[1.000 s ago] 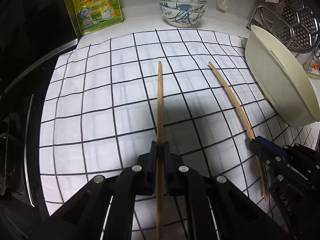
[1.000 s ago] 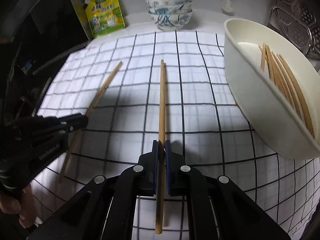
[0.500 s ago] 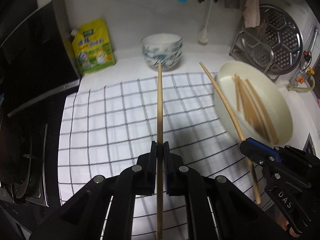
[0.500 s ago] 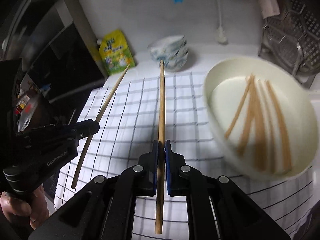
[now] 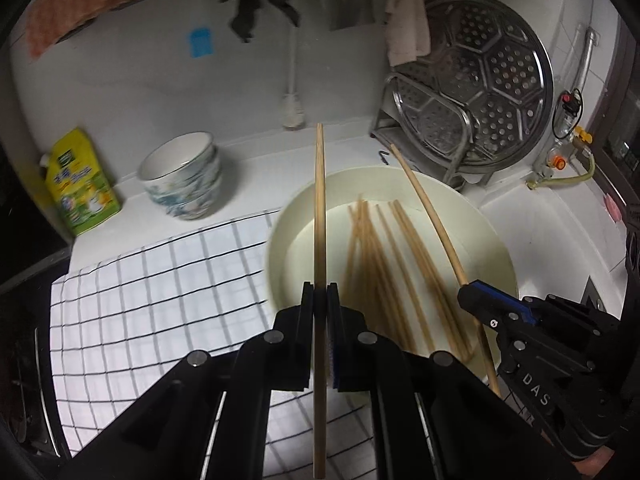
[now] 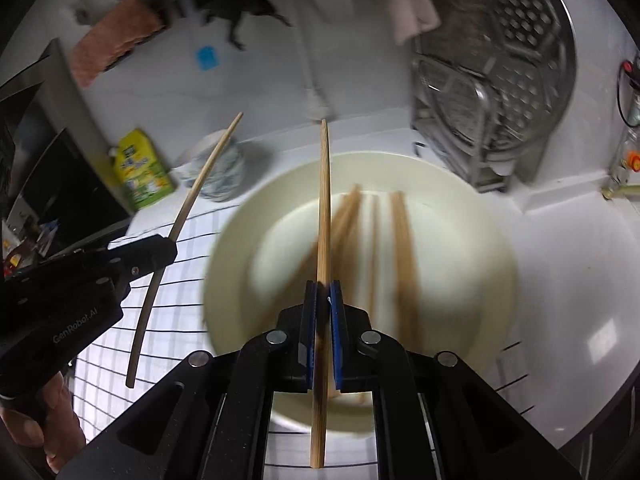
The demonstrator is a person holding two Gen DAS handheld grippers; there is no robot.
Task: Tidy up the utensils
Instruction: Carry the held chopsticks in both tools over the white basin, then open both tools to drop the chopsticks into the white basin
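Both pairs of jaws are clamped tight, each on a single wooden chopstick. The left gripper (image 5: 320, 296) pinches its chopstick (image 5: 319, 208) partway along the shaft, so the stick runs straight ahead between the pads, its far tip above the back rim of the cream bowl (image 5: 496, 240) and its near end sticking out behind the fingers. The right gripper (image 6: 323, 292) holds the second chopstick (image 6: 324, 200) the same way, above the same bowl (image 6: 480, 240). In the left wrist view the right gripper (image 5: 476, 294) appears at the lower right with its chopstick (image 5: 428, 208) slanting up over the bowl; in the right wrist view the left gripper (image 6: 166, 246) sits at the left, its chopstick (image 6: 200, 184) angled above the checked cloth (image 6: 168, 320), with the person's hand (image 6: 44, 432) below it. Several more chopsticks (image 5: 380, 264) lie loose inside the bowl, roughly parallel. The bowl rests at the right edge of the black-and-white checked cloth (image 5: 140, 300) on the white counter. Behind stand stacked patterned bowls (image 5: 184, 180), a yellow seasoning pouch (image 5: 78, 188) and a perforated steel steamer tray (image 5: 480, 80) leaning in a rack.
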